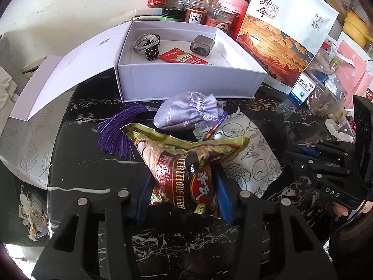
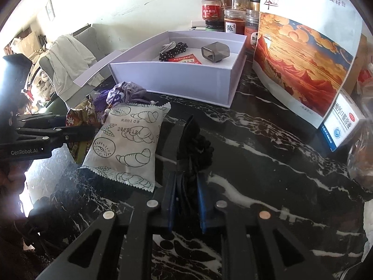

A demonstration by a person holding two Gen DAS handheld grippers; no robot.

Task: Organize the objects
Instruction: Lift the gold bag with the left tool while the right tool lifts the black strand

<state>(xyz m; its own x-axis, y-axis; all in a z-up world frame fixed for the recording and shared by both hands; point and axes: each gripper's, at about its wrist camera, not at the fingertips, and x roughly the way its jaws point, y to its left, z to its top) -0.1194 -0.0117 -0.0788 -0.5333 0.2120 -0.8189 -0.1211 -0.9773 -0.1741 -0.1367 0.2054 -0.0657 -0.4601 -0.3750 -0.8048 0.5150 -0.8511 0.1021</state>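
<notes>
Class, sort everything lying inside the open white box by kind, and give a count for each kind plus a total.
Hair ties: 2 (grey coiled hair tie, black white-dotted fabric scrunchie)
Sachets: 1 (flat red foil sachet)
Small cases: 1 (smoky grey translucent plastic case)
Total: 4, all inside the white cardboard box

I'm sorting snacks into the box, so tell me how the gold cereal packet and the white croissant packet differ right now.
The gold cereal packet is glossy gold and maroon foil; the white croissant packet is matte white with line drawings. The cereal packet is pinched in the left claw, crumpled; the croissant packet lies flat and ungripped on the black marble table. Both are sealed pouches still outside the white box.
</notes>
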